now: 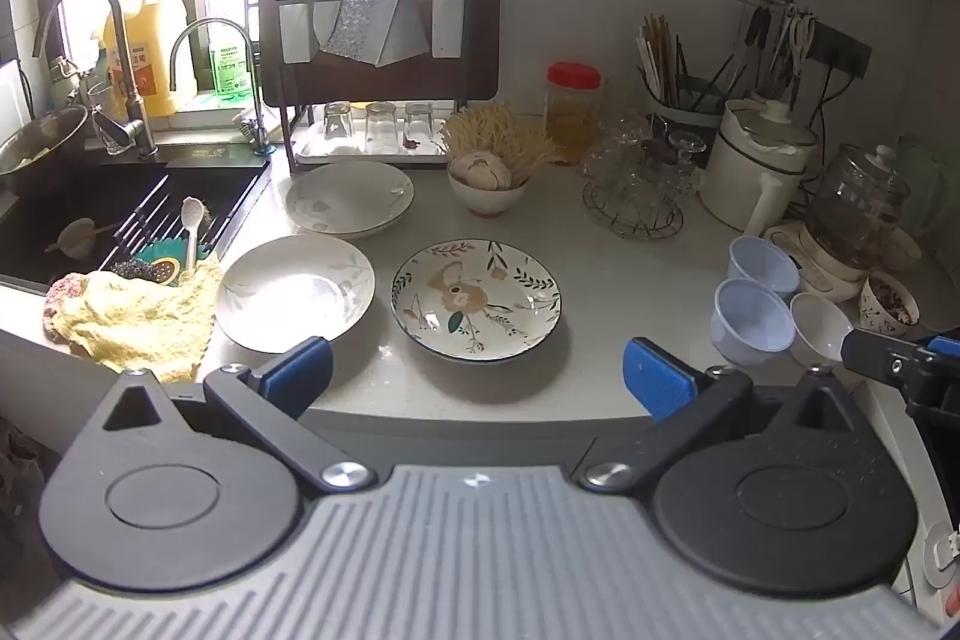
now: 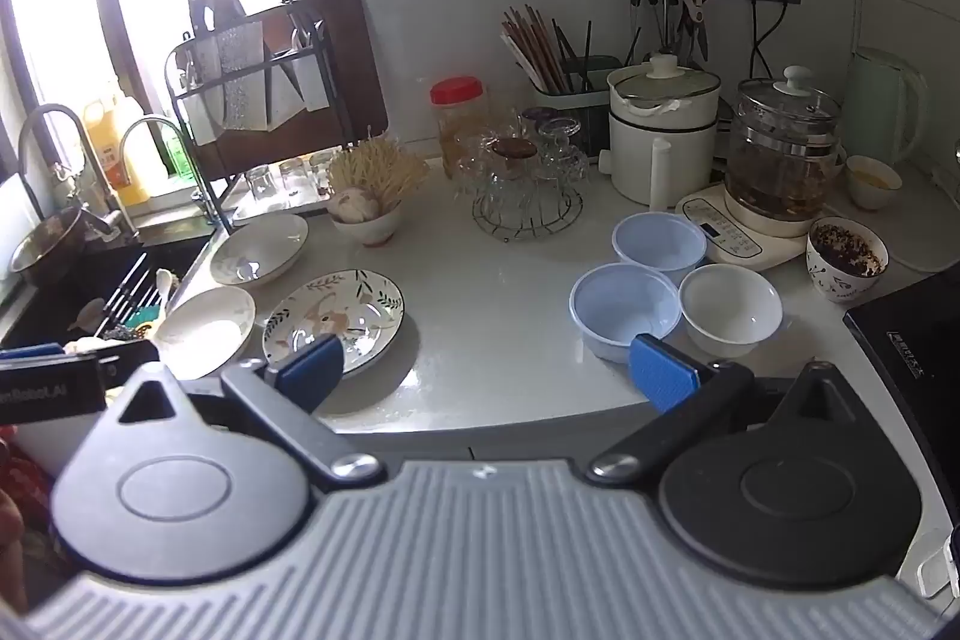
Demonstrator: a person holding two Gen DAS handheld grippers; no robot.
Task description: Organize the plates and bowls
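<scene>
- The left gripper hangs at the near edge of the countertop, jaws spread wide with nothing between its blue pads.
- The right gripper is likewise wide open and empty; beside it, the other device's black body carries partly cut-off white lettering that seems to end in "Robot.AI".
- The floral plate sits near the front edge, just ahead of the left gripper; a white plate lies just left of it, touching the yellow cloth, and a second white plate lies behind, beside the sink.
- Two pale blue bowls and a small white bowl cluster to the right, close together near the kettle base.
- An open stretch of counter lies between the floral plate and the bowls.
- The orange bottle and green bottle by the window carry labels too blurred to read.
- The dark cooktop bears small, unreadable printing.
</scene>
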